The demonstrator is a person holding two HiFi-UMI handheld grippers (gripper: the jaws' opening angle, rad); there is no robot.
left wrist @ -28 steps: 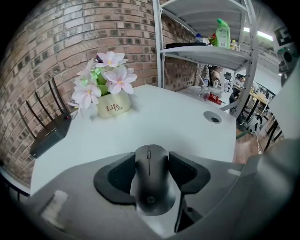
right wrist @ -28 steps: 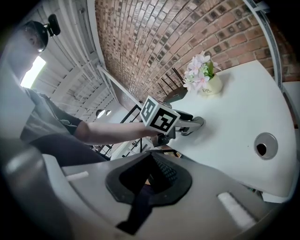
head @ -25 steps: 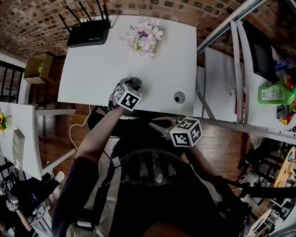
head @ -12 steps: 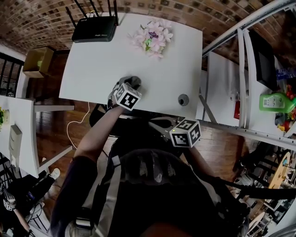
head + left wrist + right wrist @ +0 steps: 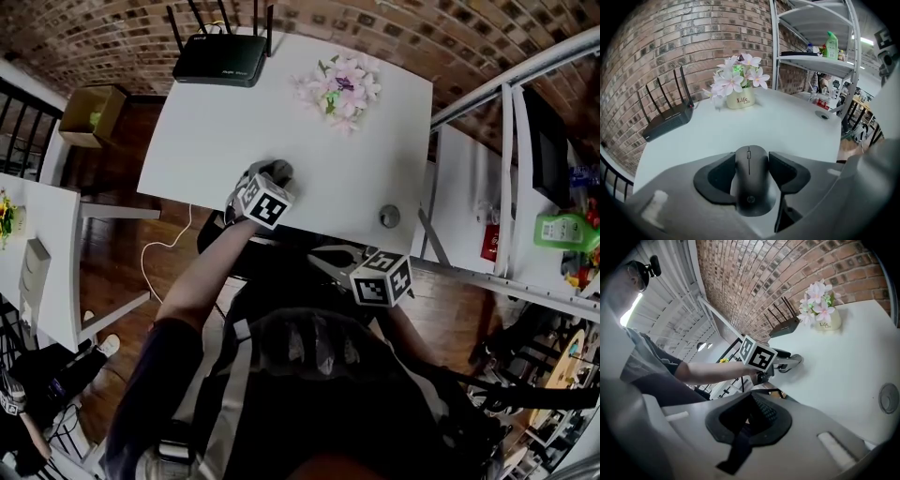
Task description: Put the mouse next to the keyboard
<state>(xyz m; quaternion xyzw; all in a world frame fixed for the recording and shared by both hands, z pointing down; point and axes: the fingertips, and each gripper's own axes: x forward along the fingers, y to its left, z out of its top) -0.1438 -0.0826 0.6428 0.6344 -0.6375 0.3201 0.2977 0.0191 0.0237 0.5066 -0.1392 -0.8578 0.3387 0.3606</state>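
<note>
At the lower centre of the left gripper view, the left gripper (image 5: pixel 751 158) is clamped on a black, rounded plastic mouse (image 5: pixel 750 190), which is held at the near edge of a white rectangular table (image 5: pixel 797 126). Lower centre in its own view, the jaws of the right gripper (image 5: pixel 751 398) are pressed together.

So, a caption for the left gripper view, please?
Left tongs grip a black mouse at the white table.

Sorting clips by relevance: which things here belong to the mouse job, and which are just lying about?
Job: black computer mouse, left tool gripping it, white table. No keyboard visible.
Lying about: black antenna router, pink flowers in cream pot.
</note>
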